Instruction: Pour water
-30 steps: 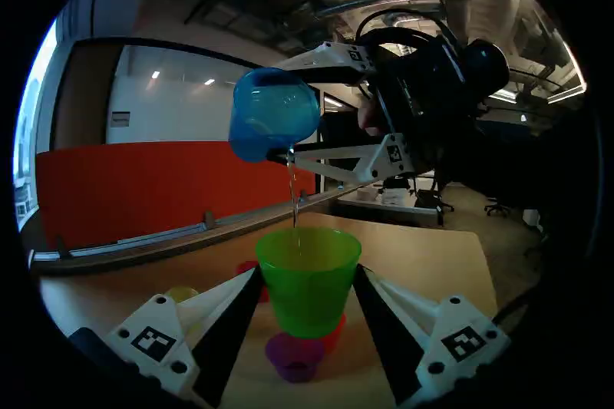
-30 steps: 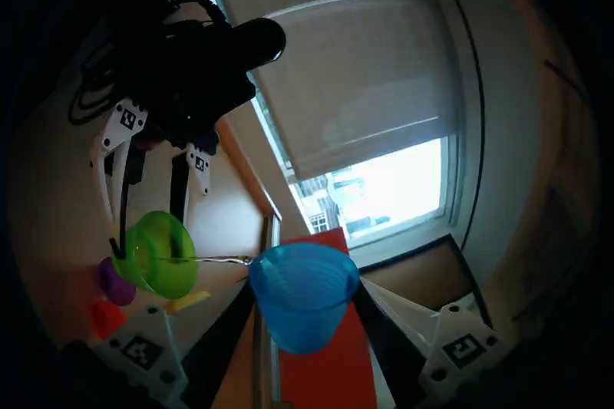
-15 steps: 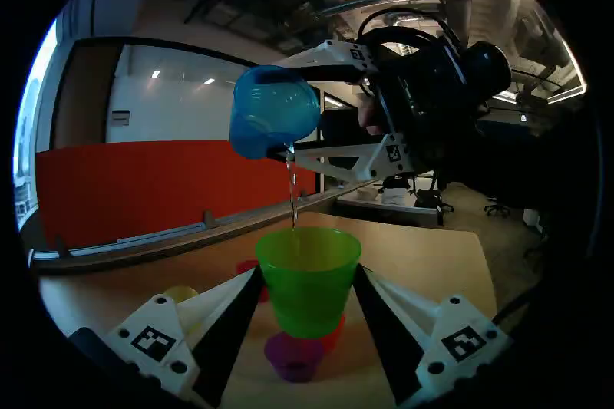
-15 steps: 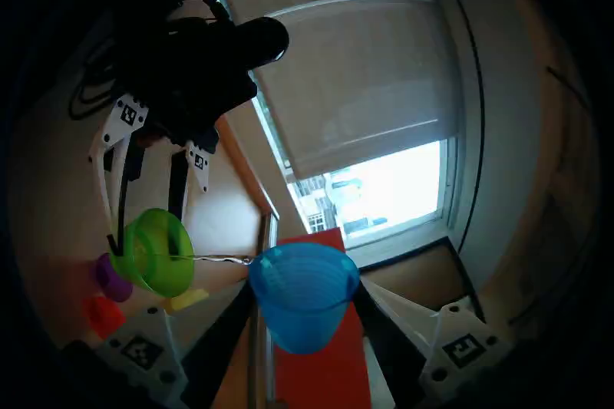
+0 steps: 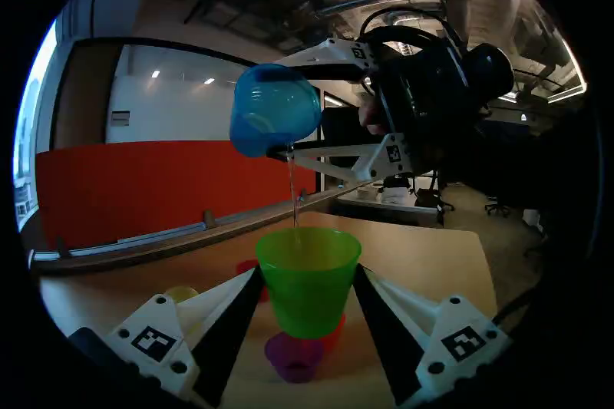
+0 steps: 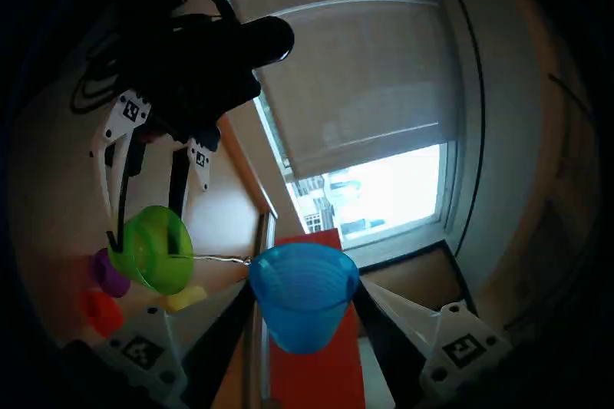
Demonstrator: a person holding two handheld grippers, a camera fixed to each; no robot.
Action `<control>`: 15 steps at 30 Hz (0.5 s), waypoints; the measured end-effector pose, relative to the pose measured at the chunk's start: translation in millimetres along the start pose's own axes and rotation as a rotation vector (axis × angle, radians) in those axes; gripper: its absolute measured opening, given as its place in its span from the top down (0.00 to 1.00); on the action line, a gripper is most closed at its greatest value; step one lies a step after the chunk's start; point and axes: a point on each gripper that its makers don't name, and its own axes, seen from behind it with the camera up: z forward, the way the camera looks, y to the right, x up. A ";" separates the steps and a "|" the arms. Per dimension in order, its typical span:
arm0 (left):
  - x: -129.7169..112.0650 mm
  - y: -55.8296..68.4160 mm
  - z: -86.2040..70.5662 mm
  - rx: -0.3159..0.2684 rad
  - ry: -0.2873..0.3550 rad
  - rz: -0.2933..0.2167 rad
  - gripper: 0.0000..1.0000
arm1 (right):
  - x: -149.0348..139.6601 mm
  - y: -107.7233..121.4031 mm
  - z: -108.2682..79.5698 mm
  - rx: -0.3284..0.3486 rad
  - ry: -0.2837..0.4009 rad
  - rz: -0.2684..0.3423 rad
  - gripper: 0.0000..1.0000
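Lifted a touch higher, the blue cup (image 5: 275, 110) sits tilted, clamped in the right gripper (image 6: 303, 295), trickling a thin water stream (image 5: 292, 194) into the upright green cup (image 5: 308, 290), which the left gripper (image 5: 307, 286) pinches above the table (image 5: 430, 255).

No word, brand name or number can be read anywhere. Only black-and-white square coded markers (image 5: 154, 342) are carried, one on each white plastic finger. In the left gripper view they are seen at 7 and 5 o'clock on the left hand-held gripper (image 5: 308, 275). In the right gripper view they are seen at 7 and 5 o'clock on the right hand-held gripper (image 6: 305, 286). A small grey wall plaque (image 5: 119, 119), at 9 o'clock in the left gripper view, is too small to be read.
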 end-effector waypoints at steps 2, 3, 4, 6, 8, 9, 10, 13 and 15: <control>-0.1 0.5 -0.1 -0.001 0.000 0.000 0.17 | 0.6 0.2 -0.3 0.000 0.000 -0.006 0.10; -0.2 0.7 -0.1 -0.001 0.000 0.000 0.17 | 0.9 0.2 -0.4 -0.001 0.000 -0.009 0.10; -0.5 0.7 -0.1 -0.001 -0.001 0.001 0.17 | 1.1 0.2 -0.6 -0.001 -0.001 -0.012 0.10; -1.0 0.9 0.1 -0.001 -0.002 0.001 0.17 | 1.6 0.1 -0.8 -0.001 -0.002 -0.019 0.10; -0.8 0.7 0.2 0.000 -0.001 0.002 0.17 | 2.2 0.2 -1.0 -0.001 -0.003 -0.023 0.10; -0.7 0.7 0.2 0.000 -0.001 0.003 0.17 | 2.4 0.2 -1.1 -0.001 -0.003 -0.025 0.10; -0.8 0.7 0.3 0.000 -0.001 0.002 0.17 | 2.8 0.1 -1.2 -0.001 -0.003 -0.027 0.10; -0.7 0.8 0.1 0.000 0.000 0.000 0.17 | 3.6 -0.2 -1.3 0.000 -0.002 -0.034 0.10; -0.5 0.7 -0.2 0.000 0.000 0.000 0.17 | 3.6 -0.4 -1.3 0.000 -0.004 -0.041 0.10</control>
